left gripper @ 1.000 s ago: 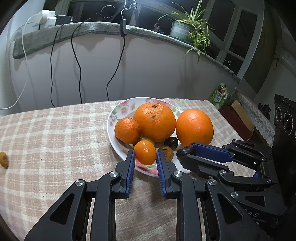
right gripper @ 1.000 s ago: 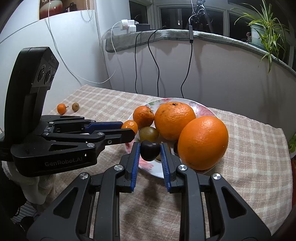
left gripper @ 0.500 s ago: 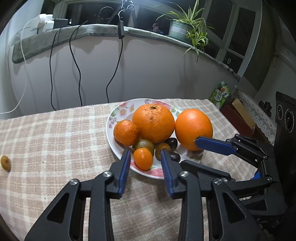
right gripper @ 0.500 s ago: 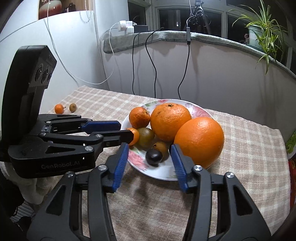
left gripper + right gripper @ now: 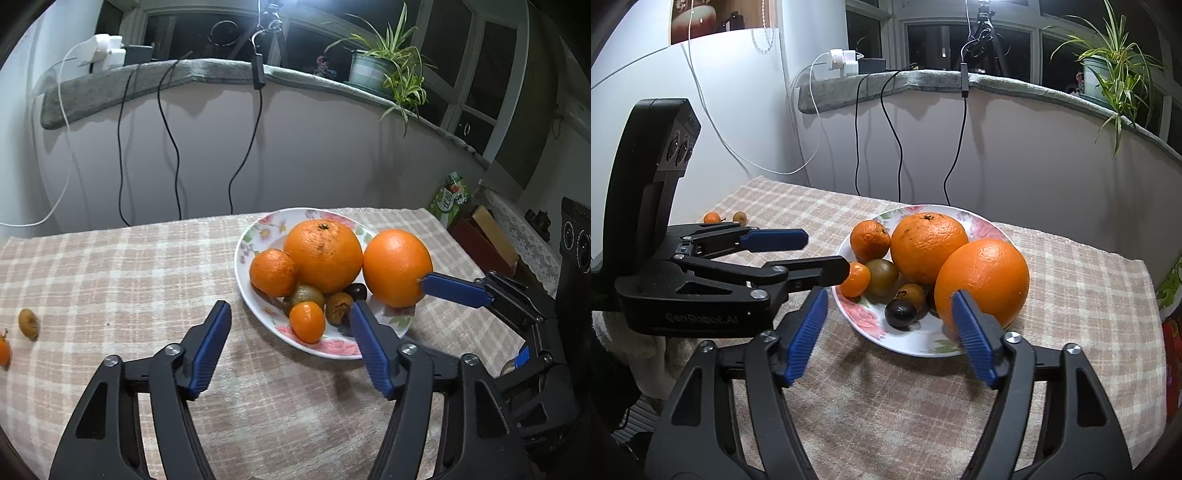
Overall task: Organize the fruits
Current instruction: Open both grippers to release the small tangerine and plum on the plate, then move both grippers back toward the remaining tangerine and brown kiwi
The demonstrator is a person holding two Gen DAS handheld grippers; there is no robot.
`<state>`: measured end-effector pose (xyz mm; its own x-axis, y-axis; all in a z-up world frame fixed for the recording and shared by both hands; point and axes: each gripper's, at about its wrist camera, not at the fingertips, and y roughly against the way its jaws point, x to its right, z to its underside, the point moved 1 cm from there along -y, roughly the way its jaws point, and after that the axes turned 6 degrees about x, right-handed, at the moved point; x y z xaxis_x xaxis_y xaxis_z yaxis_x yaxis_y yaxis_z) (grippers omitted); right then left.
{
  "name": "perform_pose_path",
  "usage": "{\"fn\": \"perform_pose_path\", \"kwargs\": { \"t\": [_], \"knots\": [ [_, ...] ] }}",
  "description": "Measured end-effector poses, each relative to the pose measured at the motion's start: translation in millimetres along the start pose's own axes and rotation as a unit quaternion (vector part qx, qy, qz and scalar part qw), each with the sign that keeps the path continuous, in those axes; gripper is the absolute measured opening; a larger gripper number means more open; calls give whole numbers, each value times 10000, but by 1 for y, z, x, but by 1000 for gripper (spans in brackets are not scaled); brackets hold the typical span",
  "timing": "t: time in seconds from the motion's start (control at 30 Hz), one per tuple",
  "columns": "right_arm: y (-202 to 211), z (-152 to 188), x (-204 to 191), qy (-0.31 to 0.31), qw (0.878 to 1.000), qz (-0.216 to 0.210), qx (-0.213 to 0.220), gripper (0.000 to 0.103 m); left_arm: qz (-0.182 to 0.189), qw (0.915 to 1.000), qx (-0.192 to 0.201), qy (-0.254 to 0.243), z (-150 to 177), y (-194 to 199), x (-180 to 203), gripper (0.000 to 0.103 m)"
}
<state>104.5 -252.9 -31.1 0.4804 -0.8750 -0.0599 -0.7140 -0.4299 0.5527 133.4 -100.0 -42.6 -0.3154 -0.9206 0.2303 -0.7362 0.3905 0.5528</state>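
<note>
Your left gripper (image 5: pixel 290 345) hung spread wide and empty over the checked beige tablecloth (image 5: pixel 129 266), short of the white floral-rimmed plate (image 5: pixel 243 243). Your right gripper (image 5: pixel 888 334) was likewise released, its blue-padded fingers (image 5: pixel 975 338) framing the plate's near edge.

The plate held two large oranges (image 5: pixel 397 267), a smaller tangerine (image 5: pixel 273 272), a greenish-brown round fruit (image 5: pixel 304 295), a small orange kumquat (image 5: pixel 307 321), a brown speckled fruit (image 5: pixel 338 306) and a dark purple round fruit (image 5: pixel 900 313).

From the right wrist view, that dark fruit lay in plain sight near the plate's front rim; from the left, it was mostly hidden behind the brown one. The left view showed a brown fruit (image 5: pixel 28 323) lying loose on the cloth well apart from the plate, with an orange one (image 5: pixel 3 350) cut by the frame edge; the right view placed the pair at the table's far corner.
</note>
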Motion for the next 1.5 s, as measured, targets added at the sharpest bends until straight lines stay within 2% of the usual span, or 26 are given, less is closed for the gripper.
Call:
{"fn": "perform_pose_path", "kwargs": {
  "t": [0.03, 0.07, 0.23, 0.3, 0.37, 0.7, 1.0, 1.13, 1.33, 1.5],
  "knots": [
    [1, 0, 0, 2, 10000, 2, 26, 87, -10, 10000, 20, -9, 0, 2, 0, 69],
    [2, 0, -1, 15, 10000, 3, 55, 88, -28, 10000, 41, -21, 0, 3, 0, 69],
    [5, -2, -7, 96, 9999, -23, 76, 88, -161, 9997, 143, -98, -1, 12, 1, 71],
    [5, -3, -9, 117, 9999, -57, 62, 90, -225, 9995, 186, -118, -1, 16, 0, 77],
    [5, -2, -10, 114, 9999, -82, 57, 92, -277, 9992, 258, -121, -2, 21, -1, 79],
    [0, -3, -16, 100, 9997, -236, -54, 92, -386, 9984, 386, -164, -4, 34, 0, 80],
    [4, -5, -16, 48, 9998, -121, 151, 92, -388, 9982, 447, -135, -4, 40, 1, 80],
    [4, -6, -10, -193, 9994, -193, 192, 92, -401, 9980, 463, -133, -4, 42, 0, 81],
    [-1, -6, -9, -374, 9985, -380, 154, 92, -447, 9978, 483, -69, -3, 46, -8, 81],
    [-6, -9, -13, -336, 9987, -363, 94, 92, -559, 9973, 478, 40, 3, 51, -24, 81]
  ]
}}
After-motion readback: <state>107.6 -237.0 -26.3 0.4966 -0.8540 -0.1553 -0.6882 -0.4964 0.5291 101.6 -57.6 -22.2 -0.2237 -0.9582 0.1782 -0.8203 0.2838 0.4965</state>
